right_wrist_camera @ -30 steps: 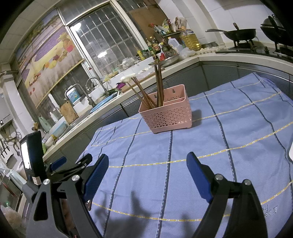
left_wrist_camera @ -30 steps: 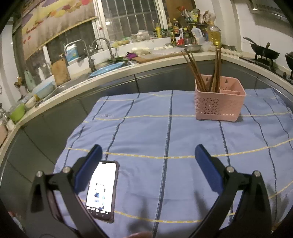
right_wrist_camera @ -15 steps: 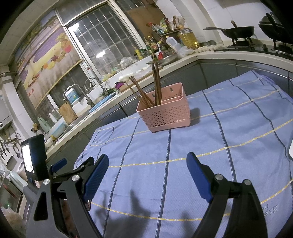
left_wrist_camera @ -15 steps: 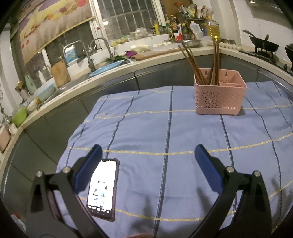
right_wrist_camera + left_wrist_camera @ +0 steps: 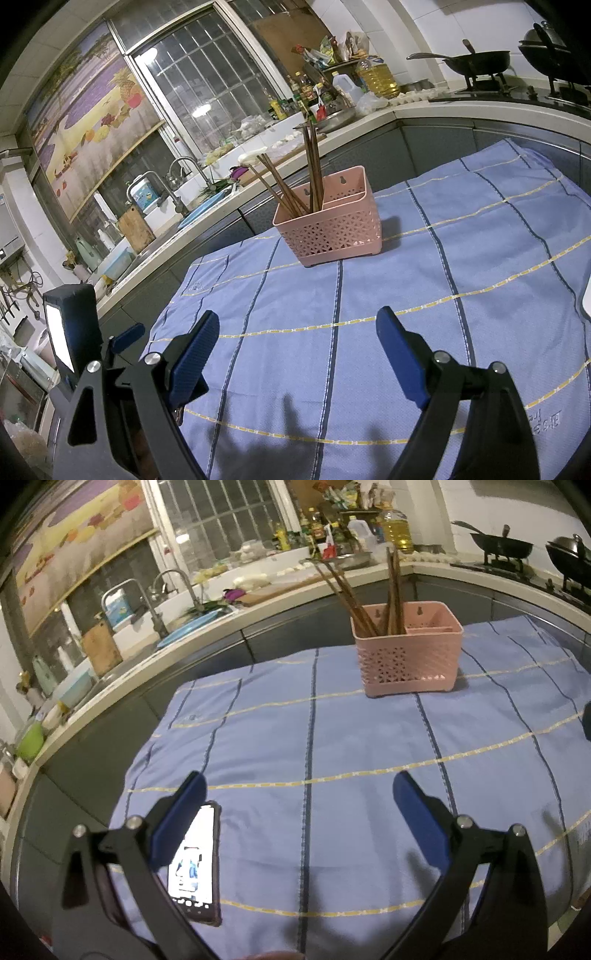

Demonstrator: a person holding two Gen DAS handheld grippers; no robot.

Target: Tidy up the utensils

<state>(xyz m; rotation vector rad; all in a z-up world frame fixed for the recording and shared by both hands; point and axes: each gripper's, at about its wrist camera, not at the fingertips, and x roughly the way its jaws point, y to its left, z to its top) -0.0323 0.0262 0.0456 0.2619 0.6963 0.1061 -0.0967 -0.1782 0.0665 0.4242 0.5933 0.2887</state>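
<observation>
Left gripper (image 5: 299, 794) spread wide, nothing between the blue pads (image 5: 417, 812), hanging over the near end of the blue cloth (image 5: 332, 738). Right gripper (image 5: 295, 332) same: fingers wide apart, empty, above the cloth's near edge.

Pink basket (image 5: 410, 661) sits upright on the cloth at the far side, well apart from both grippers. It has a divider: chopsticks (image 5: 369, 594) stand in the left compartment, some leaning left, some close to upright. Right compartment looks empty from the left wrist view, though its bottom is hidden. In the right wrist view the basket (image 5: 332, 229) is ahead, slightly left of centre, chopsticks (image 5: 299, 177) sticking well above the rim.

Phone (image 5: 194, 864) lies flat on the cloth near its front-left corner, screen lit, partly behind the left finger of the left gripper. Whether finger and phone touch: cannot tell.

In the right wrist view the left gripper's rig shows at the left edge with a lit screen (image 5: 59, 332) mounted on it.

Behind the table: counter with sink (image 5: 159, 602) and bottles, a wok (image 5: 476, 62) on the stove far right.
</observation>
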